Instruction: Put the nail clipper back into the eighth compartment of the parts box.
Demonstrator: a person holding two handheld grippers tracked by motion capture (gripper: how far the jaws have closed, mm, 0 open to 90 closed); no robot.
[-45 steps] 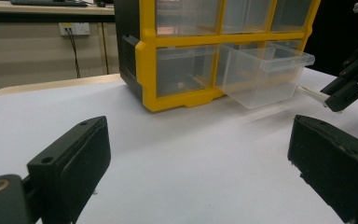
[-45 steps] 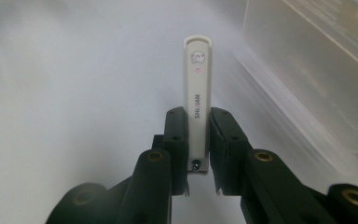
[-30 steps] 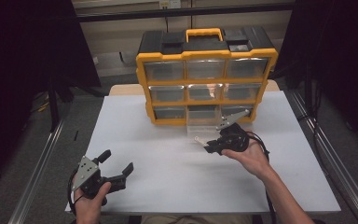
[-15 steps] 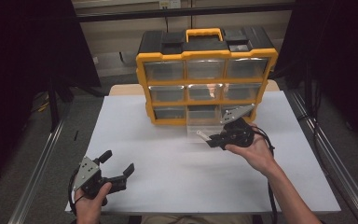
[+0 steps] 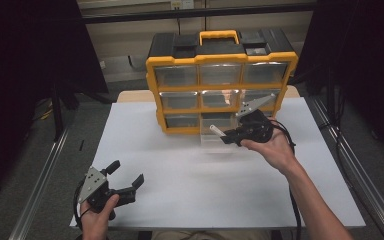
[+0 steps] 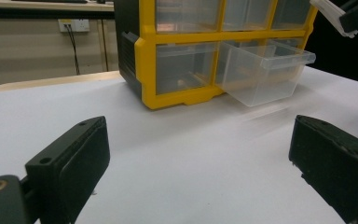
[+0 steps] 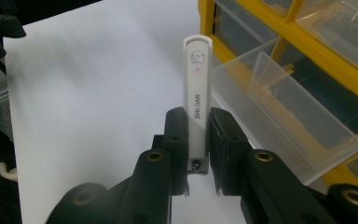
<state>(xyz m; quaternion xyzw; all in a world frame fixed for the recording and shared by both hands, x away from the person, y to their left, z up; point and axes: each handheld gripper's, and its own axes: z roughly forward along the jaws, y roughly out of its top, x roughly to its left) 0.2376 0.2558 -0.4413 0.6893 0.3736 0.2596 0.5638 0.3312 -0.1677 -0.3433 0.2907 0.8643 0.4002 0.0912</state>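
High view: right gripper [image 5: 226,137] at frame centre, clamped on a white stick-shaped tool [image 5: 218,131], just over the pulled-out clear drawer [image 5: 215,140] of the yellow organizer [image 5: 220,90]. Left gripper [image 5: 128,176] lower left, jaws apart, nothing in them, bare white table [image 5: 190,185] around it.

Left gripper view: drawer upper right, open table ahead.

Right gripper view: tool [image 7: 197,93] pinched upright at centre, drawer rim [image 7: 279,107] just right.

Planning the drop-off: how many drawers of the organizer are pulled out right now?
1: the clear drawer in the bottom row's middle slot of the yellow organizer; the other eight look closed.
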